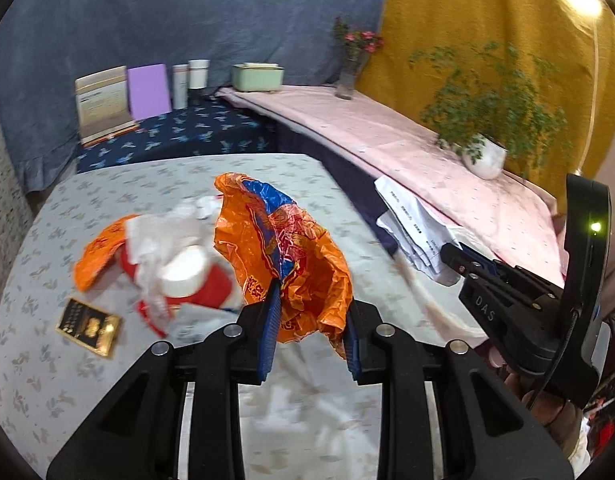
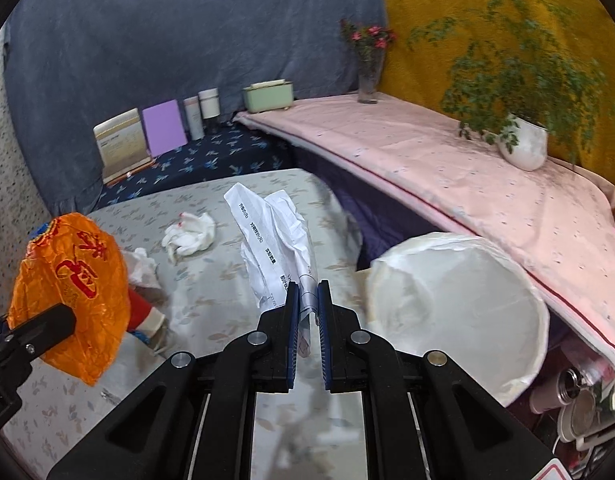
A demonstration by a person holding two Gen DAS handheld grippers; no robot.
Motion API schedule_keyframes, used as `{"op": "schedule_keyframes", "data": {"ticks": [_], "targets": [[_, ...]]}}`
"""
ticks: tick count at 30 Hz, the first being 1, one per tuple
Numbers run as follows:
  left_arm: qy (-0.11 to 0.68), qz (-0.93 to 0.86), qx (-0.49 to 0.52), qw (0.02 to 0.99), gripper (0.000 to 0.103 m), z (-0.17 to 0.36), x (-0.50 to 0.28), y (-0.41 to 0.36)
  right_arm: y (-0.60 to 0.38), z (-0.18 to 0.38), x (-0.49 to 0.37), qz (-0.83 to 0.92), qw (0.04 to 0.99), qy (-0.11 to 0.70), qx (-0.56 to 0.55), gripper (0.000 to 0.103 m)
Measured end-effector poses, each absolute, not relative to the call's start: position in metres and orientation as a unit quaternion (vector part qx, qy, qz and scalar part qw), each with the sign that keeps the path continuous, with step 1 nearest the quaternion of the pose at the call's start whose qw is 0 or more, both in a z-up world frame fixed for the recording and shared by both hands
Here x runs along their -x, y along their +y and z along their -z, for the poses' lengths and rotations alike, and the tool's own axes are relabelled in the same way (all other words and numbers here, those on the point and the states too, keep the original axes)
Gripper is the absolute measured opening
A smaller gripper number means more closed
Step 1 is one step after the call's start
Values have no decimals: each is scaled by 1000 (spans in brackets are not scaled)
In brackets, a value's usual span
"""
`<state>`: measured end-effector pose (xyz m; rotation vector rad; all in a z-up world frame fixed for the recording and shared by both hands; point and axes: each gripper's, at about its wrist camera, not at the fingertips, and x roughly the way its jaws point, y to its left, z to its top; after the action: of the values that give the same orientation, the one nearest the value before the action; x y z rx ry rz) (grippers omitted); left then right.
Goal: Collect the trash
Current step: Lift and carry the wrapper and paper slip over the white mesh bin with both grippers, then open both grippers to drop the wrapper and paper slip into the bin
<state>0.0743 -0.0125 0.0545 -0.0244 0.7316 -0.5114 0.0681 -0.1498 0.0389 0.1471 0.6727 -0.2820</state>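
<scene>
My left gripper (image 1: pixel 310 320) is shut on a crumpled orange plastic bag (image 1: pixel 283 248) and holds it above the table; the bag also shows at the left of the right wrist view (image 2: pixel 71 288). My right gripper (image 2: pixel 307 312) is shut on a crumpled white printed paper (image 2: pixel 271 248), also seen at the right of the left wrist view (image 1: pixel 415 228). A white-lined trash bin (image 2: pixel 459 308) stands open just right of the right gripper. On the table lie a white tissue wad (image 2: pixel 189 234), a red and white cup with wrappers (image 1: pixel 183 272) and a black and gold packet (image 1: pixel 88 326).
The table has a pale floral cloth (image 1: pixel 47 360). Behind it a dark blue shelf holds a card stand (image 1: pixel 103 100), a purple card (image 1: pixel 148 91) and cups. A pink-covered ledge (image 2: pixel 427 160) carries a green box, a flower vase and a potted plant (image 2: pixel 523 148).
</scene>
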Motion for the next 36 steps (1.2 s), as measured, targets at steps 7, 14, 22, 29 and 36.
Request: {"op": "schedule_keyframes", "data": {"ticks": [7,14,22,29,36], "targets": [[354,312,-7,882,27,-60,-63,-80,-205,-39,-36,186,924,319,-101,9],[364,374,-17,853,27,-55,-59,-140,-259,-24,-11,231,908,324,-129,10],[392,412,-15,822,27,-36,-71,-193,-298,-5,2,257,895,332,-151,11],[396,433,-21,810,32,-27,-78,-219,-314,7,-1,261,890,337,-161,17],[402,409,-17,819,58,-20,-88,-222,-315,7,-5,268,891,332,-158,33]]}}
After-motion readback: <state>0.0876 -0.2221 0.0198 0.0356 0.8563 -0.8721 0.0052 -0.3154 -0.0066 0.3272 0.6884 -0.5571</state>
